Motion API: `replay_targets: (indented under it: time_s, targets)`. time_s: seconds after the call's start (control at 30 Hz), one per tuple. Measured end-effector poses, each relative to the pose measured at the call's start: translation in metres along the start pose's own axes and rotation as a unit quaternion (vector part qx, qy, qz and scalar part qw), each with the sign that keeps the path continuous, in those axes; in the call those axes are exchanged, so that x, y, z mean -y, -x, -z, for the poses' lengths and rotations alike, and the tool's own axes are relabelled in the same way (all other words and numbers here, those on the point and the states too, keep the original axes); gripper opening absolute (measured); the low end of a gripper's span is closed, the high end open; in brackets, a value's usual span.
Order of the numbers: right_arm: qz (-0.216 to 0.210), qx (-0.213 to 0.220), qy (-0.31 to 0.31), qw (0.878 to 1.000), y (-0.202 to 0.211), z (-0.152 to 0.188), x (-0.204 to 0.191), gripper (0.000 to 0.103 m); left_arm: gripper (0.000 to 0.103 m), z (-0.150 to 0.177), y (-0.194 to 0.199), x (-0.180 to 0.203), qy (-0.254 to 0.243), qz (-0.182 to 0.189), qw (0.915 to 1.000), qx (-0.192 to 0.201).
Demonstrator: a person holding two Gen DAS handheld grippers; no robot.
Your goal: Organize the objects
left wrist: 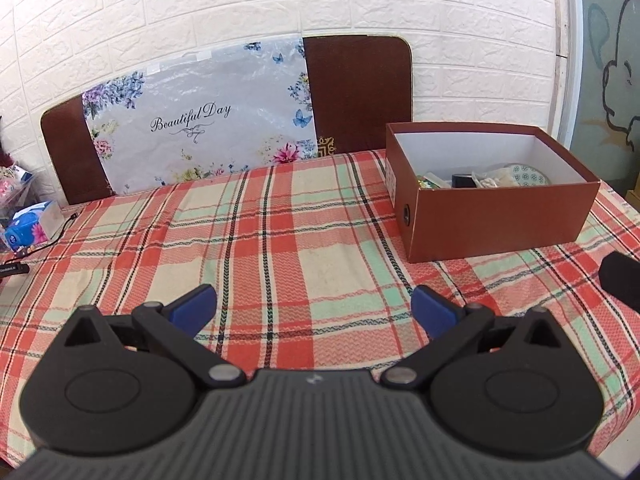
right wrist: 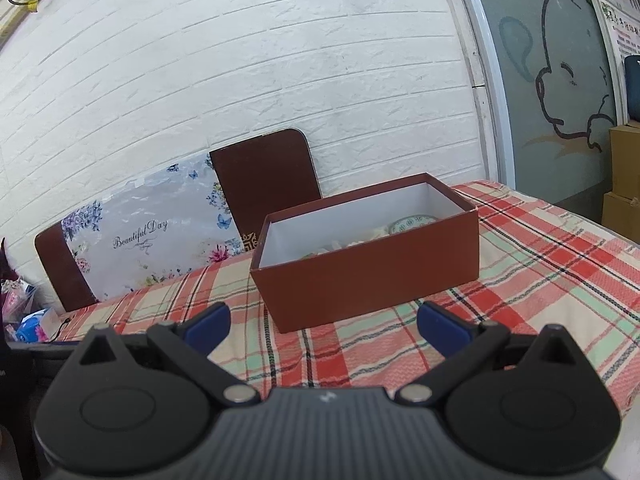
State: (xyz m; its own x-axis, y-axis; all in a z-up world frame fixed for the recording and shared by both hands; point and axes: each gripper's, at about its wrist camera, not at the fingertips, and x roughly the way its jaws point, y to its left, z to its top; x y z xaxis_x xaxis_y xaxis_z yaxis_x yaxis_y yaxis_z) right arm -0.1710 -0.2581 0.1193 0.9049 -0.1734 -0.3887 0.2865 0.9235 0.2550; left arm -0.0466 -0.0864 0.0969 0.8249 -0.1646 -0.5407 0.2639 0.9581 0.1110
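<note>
Nearest you, your left gripper [left wrist: 314, 306] and right gripper [right wrist: 323, 325] both hover over the plaid tablecloth [left wrist: 280, 240] with fingers spread wide, holding nothing. Farther on, to the right, sits the brown box [left wrist: 500, 224] — open-topped, with a patterned round item [left wrist: 528, 174] and other small things inside. Beyond it, a floral board [left wrist: 200, 116] leans on the white brick wall [left wrist: 360, 0].

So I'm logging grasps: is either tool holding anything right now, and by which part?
Nothing is held. The left tool and right tool are both open, with only tablecloth between their fingers; the box sits untouched.
</note>
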Motion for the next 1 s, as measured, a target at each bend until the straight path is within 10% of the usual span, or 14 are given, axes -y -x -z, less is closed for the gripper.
replay_targets:
  time_s: [1.0]
  targets:
    - [0.006, -0.012, 0.009, 1.0, -0.004, 0.006, 0.0, 0.103, 0.103, 0.004, 0.0, 0.002, -0.004, 0.032, 0.9992, -0.024]
